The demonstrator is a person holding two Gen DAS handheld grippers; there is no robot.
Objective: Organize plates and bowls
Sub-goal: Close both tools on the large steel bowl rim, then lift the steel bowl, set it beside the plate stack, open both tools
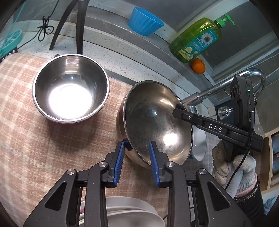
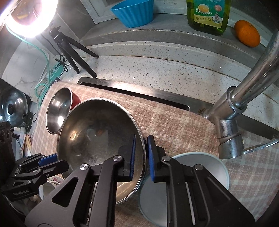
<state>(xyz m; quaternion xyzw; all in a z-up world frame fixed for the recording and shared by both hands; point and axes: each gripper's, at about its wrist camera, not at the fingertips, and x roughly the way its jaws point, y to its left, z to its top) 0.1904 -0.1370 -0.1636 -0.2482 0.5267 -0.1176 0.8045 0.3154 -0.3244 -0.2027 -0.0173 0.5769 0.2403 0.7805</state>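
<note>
Left wrist view: we hold the steel bowl (image 1: 157, 122) tilted above the plaid cloth (image 1: 34, 139). The left gripper (image 1: 136, 152) straddles the near rim, one finger outside the wall and one inside, but a gap shows at both pads, so we judge these fingers released or only loosely set. The right gripper (image 1: 181, 113) reaches the far rim; its grip is not readable here. The red bowl (image 1: 70, 88) stands upright on the cloth, apart from the steel bowl, and is the likely nesting target. To do the step well, we level the steel bowl before lowering it and close the left fingers before the right lets go. White plates (image 1: 132, 213) lie just below the left gripper.

Right wrist view: the right gripper (image 2: 140, 157) is clenched on the steel bowl (image 2: 97, 138) rim, one finger inside, one outside. A white bowl (image 2: 209, 167) sits just beside and partly under the steel bowl. The faucet (image 2: 232, 122) stands close on the right and limits any swing that way. The tripod (image 2: 73, 52), soap bottle (image 2: 207, 15), blue cup (image 2: 134, 12) and orange (image 2: 246, 33) stand well clear at the back of the tabletop (image 2: 157, 73).
</note>
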